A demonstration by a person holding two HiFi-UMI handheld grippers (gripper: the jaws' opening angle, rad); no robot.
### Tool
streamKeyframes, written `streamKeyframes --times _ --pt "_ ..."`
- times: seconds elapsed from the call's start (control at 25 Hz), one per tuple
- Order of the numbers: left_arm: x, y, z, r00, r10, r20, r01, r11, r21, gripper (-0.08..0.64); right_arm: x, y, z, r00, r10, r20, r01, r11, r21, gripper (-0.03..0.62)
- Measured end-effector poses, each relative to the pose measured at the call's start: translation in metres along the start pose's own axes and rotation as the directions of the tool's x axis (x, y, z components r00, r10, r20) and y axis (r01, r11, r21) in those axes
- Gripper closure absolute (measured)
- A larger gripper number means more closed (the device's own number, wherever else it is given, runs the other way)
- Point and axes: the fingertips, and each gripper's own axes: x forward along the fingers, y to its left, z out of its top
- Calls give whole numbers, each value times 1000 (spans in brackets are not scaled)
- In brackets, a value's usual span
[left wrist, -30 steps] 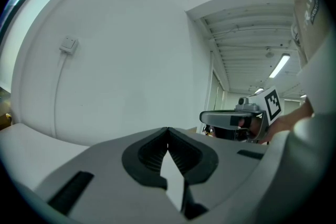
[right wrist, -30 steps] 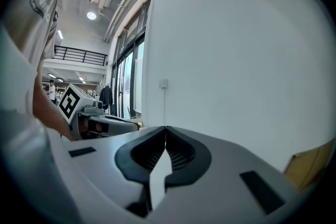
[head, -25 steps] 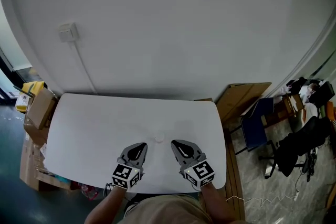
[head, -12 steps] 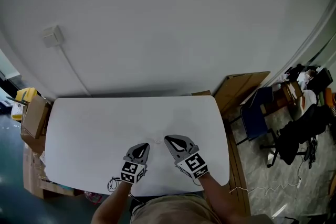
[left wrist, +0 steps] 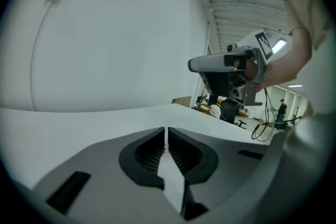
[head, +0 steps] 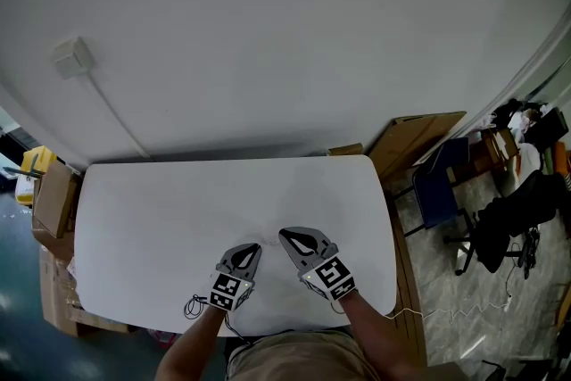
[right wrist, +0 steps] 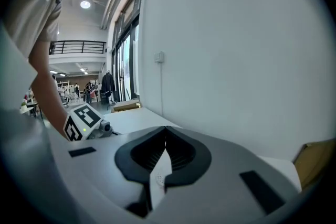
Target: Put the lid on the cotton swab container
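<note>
On the white table [head: 161,210] near its front edge, my left gripper [head: 254,247] and right gripper [head: 284,234] lie side by side, tips pointing away from me. Both are shut with nothing between the jaws. The left gripper view shows its own tips [left wrist: 165,128] meeting, with the right gripper [left wrist: 231,76] off to the right. The right gripper view shows its tips [right wrist: 166,128] meeting, with the left gripper [right wrist: 86,123] at the left. A small white dotted thing [right wrist: 160,179] shows low through the right jaws' gap, too small to identify. I cannot make out any container or lid.
Cardboard boxes [head: 53,192] stand off the table's left end. A cardboard sheet [head: 415,138] and a blue chair [head: 437,192] stand at the right. A wall box [head: 71,58] with a cable hangs behind. A thin cable [head: 192,310] loops at the front edge.
The two grippers have drawn a little closer together near the table's front edge. The head view has shifted slightly. Both stay shut.
</note>
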Motion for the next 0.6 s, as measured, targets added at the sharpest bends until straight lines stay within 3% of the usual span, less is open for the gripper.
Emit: streamKeyframes --times 0.16,0.28,0.48,0.6 --pt "11 1 -12 999 -29 -28 29 1000 -1 520 10 -7 -12 1000 -2 -19 3 1000 27 577" --pt "21 1 -24 996 -53 -70 53 999 -2 248 13 -6 -14 1000 6 -26 -6 999 31 575" --pt "41 -8 -30 985 -143 -95 151 985 80 215 20 -6 -16 999 17 -33 -16 999 30 577" --pt "57 -11 -29 984 -152 -94 161 982 98 215 20 -8 -18 999 18 -44 -17 999 27 575"
